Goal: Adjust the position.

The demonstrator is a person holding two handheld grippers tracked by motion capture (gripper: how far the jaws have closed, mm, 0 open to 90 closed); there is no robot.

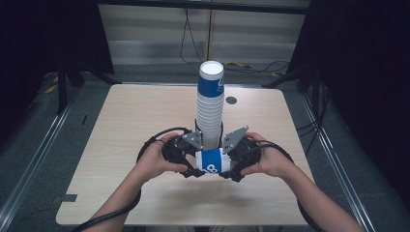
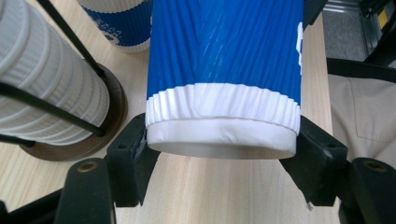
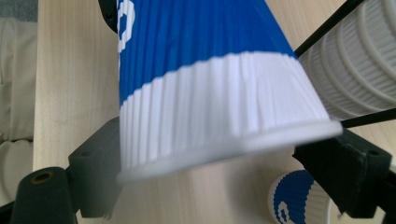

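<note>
Blue-and-white cup (image 1: 212, 162) is lying sideways between our two grippers, above the bench (image 1: 125, 121), just at 6 o'clock from the tall cup stack (image 1: 209, 108). We are clamping its bottom end in the left gripper (image 1: 192, 170), jaws pressing both sides. Our right gripper (image 1: 231, 173) is straddling the rim end, jaws standing wide, slightly clear of it.

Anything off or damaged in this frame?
The cup is a bit crushed: its white band is creased and the base rim dented beside the left gripper's pad, which presses on it. The right gripper's jaws stand off its mouth rim. The stack stands upright.
</note>
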